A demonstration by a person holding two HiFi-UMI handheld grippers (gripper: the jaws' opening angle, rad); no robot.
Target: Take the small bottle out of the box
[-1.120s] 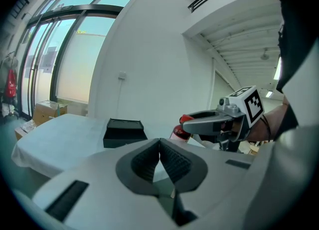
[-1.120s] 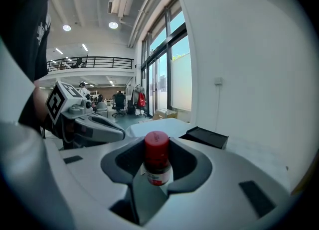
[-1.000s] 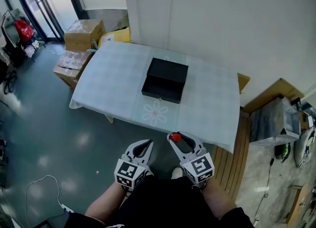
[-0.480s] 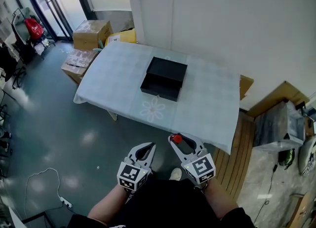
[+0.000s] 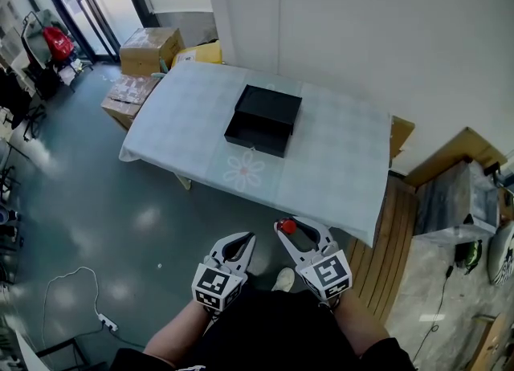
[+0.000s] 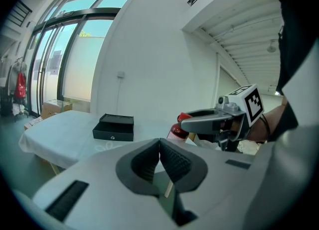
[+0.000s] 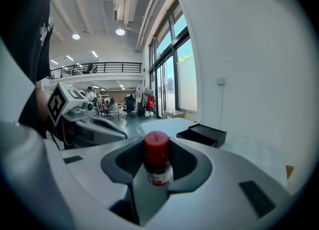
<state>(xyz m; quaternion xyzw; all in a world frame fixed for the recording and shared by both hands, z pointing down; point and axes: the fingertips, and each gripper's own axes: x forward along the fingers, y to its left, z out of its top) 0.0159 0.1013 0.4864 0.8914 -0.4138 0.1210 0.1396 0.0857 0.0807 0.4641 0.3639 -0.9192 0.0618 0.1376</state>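
The black box [image 5: 263, 120] stands with its drawer open on the white-clothed table [image 5: 337, 169], well ahead of both grippers. My right gripper [image 5: 287, 223] is held close to my body, shut on the small bottle [image 5: 286, 225] with the red cap. In the right gripper view the bottle [image 7: 157, 157] stands upright between the pads, the box [image 7: 202, 134] far behind it. My left gripper [image 5: 239, 238] hangs beside it, shut and holding nothing. In the left gripper view the pads [image 6: 172, 160] meet at the tips, with the box [image 6: 113, 127] in the distance.
Cardboard boxes [image 5: 148, 48] lie on the floor past the table's far left corner. Wooden boards [image 5: 385, 241] and a wrapped crate [image 5: 454, 201] sit to the right. A white cable [image 5: 72, 297] trails on the grey floor at left. A white wall runs behind the table.
The table and box have shifted slightly up and left in the head view. Both grippers keep their place before my body, the bottle still in the right one.
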